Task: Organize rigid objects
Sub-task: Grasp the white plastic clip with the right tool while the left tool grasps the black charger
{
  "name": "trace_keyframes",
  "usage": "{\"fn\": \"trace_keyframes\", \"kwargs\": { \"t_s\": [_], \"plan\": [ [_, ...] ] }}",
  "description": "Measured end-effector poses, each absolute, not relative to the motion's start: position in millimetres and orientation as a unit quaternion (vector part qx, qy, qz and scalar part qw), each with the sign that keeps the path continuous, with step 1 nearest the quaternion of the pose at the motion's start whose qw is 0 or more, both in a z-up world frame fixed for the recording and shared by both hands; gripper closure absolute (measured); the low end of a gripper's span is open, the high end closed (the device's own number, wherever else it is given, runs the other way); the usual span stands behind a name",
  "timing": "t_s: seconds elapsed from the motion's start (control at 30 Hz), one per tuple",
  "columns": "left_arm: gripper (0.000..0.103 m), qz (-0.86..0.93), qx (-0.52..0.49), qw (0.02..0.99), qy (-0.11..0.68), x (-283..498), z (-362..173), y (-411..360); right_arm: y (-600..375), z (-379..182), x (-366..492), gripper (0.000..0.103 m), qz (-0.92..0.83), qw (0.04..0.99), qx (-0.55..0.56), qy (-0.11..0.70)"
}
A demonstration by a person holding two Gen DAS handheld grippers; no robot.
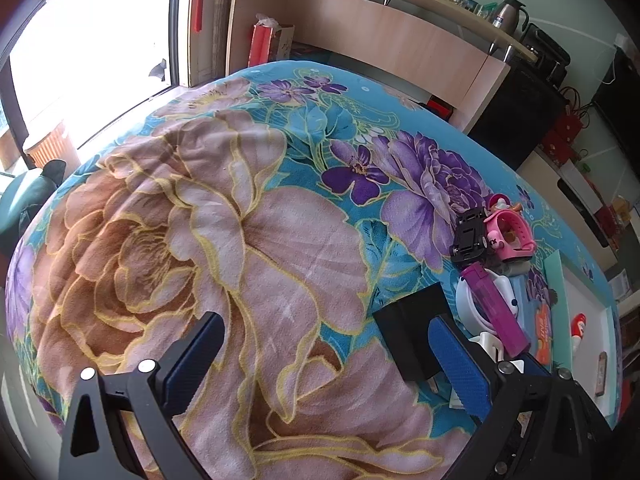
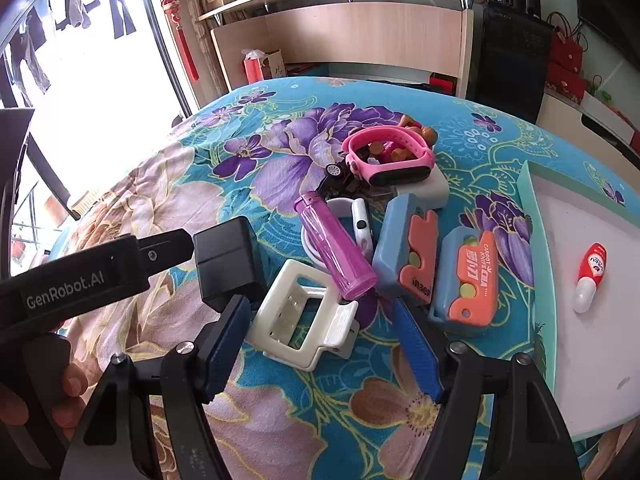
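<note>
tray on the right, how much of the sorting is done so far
Done: only the red and white capsule toy lies in the tray. In hand: the right gripper has its jaws open around the white clip, not yet pressing it. Left: pink lighter, black box, two carrot knives, pink watch, toy car.

Teal floral blanket (image 2: 280, 92); pink watch (image 2: 390, 158); purple lighter (image 2: 334, 246); white clip (image 2: 304, 316); black box (image 2: 226, 264).
</note>
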State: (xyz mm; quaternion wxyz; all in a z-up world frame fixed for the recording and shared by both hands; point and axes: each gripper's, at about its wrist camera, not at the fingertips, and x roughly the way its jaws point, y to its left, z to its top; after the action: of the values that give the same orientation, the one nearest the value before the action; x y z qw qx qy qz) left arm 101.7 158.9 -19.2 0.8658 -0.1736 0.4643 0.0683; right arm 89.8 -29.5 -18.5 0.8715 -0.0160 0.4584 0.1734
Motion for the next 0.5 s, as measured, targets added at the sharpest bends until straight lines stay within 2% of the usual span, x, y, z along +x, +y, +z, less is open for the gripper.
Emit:
{"fn": "trace_keyframes", "kwargs": {
  "t_s": [0.13, 0.27, 0.5],
  "plan": [
    [0.0, 0.06, -0.167, 0.868, 0.464, 103.3, -17.5, 152.9, -30.1, -22.5, 90.3, 0.03, 0.171, 0.87, -0.012, 0.462],
    [0.0, 0.05, -0.162, 0.87, 0.464, 104.6, -15.8, 146.8, -33.8, -25.5, 92.2, 0.041, 0.158, 0.87, -0.011, 0.467],
    [0.0, 0.033, -0.16, 0.868, 0.469, 110.8, -17.9, 134.9, -43.3, -25.3, 94.7, 0.047, 0.156, 0.87, 0.008, 0.468]
  ]
}}
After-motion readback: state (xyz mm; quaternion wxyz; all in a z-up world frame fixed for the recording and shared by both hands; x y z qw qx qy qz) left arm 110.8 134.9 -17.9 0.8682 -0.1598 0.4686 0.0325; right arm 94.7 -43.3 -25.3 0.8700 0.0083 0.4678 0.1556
